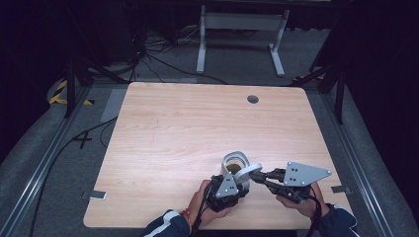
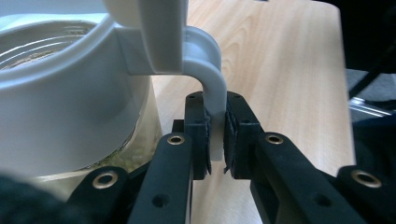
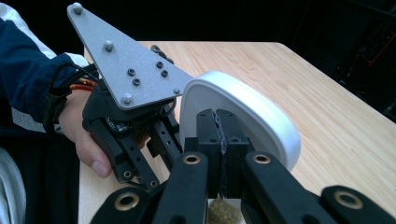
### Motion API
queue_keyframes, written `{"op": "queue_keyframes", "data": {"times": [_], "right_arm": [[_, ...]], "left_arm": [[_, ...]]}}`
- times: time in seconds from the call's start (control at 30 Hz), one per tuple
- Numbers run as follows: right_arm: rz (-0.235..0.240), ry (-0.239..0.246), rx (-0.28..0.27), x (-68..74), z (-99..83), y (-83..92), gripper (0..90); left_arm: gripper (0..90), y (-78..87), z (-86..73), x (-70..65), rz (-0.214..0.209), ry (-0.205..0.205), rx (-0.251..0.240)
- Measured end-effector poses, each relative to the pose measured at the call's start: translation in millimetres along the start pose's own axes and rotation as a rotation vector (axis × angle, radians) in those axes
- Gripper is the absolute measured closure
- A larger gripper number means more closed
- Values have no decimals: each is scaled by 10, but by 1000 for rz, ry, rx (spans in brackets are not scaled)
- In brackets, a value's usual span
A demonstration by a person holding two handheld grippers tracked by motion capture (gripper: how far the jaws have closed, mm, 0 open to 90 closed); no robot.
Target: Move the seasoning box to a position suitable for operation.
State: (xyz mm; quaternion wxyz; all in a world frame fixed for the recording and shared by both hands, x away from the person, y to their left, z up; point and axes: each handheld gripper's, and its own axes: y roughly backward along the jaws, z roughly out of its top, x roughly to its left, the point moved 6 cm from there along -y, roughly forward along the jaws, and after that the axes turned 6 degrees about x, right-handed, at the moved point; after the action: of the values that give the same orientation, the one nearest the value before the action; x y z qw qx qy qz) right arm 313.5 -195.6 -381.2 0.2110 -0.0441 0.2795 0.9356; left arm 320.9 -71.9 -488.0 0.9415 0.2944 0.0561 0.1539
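Near the front edge of the wooden table (image 1: 197, 123) stands a glass jar (image 1: 233, 162) with a white collar (image 2: 60, 107) and a hinged white lid (image 3: 252, 116). The lid (image 1: 249, 171) is swung up and open. Greenish grains (image 3: 223, 212) show inside the jar. My left gripper (image 1: 236, 181) sits just in front of the jar. Its jaws are shut on the jar's curved white handle (image 2: 215, 93), as the left gripper (image 2: 216, 107) view shows. My right gripper (image 1: 255, 176) reaches in from the right. In the right gripper (image 3: 218, 119) view its jaws are pressed together at the lid's edge.
A round grommet hole (image 1: 252, 99) sits at the table's far side. Beyond the table stand a white desk frame (image 1: 242, 22) and floor cables (image 1: 163, 54). Metal rails (image 1: 44, 163) run along both sides. A hand (image 3: 84, 135) holds the left gripper's body (image 3: 135, 135).
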Motion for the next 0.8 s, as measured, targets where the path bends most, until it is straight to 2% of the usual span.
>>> {"op": "queue_keyframes", "data": {"times": [0.13, 0.3, 0.4, 0.53, 0.63, 0.67, 0.7, 0.73, 0.8], "right_arm": [[1, 8, 4, 18, 9, -21, 900], [-11, 9, 6, 6, 14, -21, 900], [-14, 9, 6, -4, 36, -32, 900], [-17, 17, 7, -7, 50, -58, 900], [-20, 14, 8, -21, 56, -63, 900], [-21, 14, 10, -25, 55, -61, 900], [-21, 13, 9, -31, 54, -61, 900], [-22, 11, 9, -37, 53, -63, 900], [-26, 14, 9, -54, 57, -71, 900]], "left_arm": [[810, 69, -45, 1, -21, -14, 13], [787, 140, -83, 16, -30, -12, 9], [690, 218, -92, 57, -12, 1, 1], [626, 348, -169, 96, 12, -26, 41], [572, 461, -298, 156, 50, -58, 87], [534, 515, -380, 199, 100, -111, 152], [499, 544, -428, 226, 129, -136, 175], [479, 603, -511, 281, 169, -148, 198], [458, 715, -639, 394, 206, -149, 239]]}}
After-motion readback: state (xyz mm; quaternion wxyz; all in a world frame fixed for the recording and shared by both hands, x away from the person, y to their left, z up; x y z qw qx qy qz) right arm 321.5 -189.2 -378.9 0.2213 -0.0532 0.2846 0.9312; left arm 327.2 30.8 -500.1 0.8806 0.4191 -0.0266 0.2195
